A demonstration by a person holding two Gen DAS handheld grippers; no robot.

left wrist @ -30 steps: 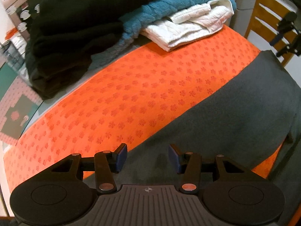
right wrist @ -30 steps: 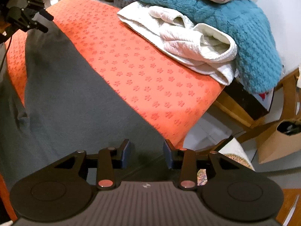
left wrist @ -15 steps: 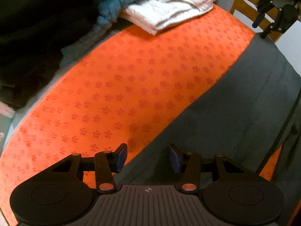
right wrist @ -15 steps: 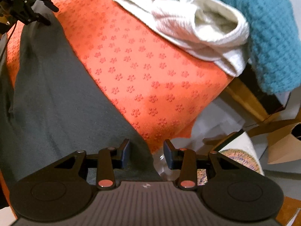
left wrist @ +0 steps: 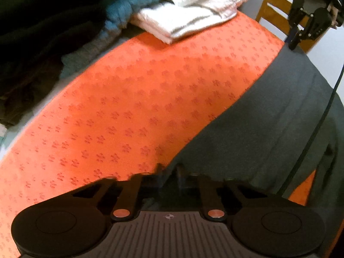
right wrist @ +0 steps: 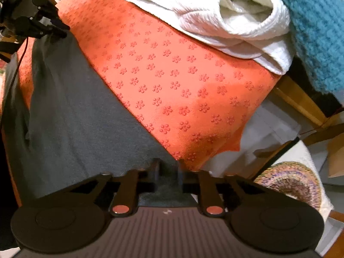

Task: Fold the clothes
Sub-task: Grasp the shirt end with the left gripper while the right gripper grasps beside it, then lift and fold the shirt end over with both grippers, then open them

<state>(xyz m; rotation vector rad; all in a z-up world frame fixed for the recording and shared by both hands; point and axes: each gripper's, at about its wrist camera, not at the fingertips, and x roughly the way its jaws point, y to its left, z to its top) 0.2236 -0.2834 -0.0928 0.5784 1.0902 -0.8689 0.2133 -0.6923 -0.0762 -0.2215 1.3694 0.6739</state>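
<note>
Matt grey cloth garment [left wrist: 268, 116] lies on a rough-textured orange mat [left wrist: 129, 107].

Both grippers angled steeply down, jaws drawn together.
Left gripper [left wrist: 168, 173] closed, fingers near-touching, grey cloth pinched between. Right gripper [right wrist: 167, 169] likewise closed at cloth corner. Fingertips motion-blurred in both wrist views.

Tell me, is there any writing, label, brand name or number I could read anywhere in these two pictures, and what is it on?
None: no words or numbers are readable in either view.
The left gripper body carries only a small round crosshair mark, no letters.
The right gripper body has a similar mark, too blurred to read.
The orange mat shows only a flower pattern.
</note>
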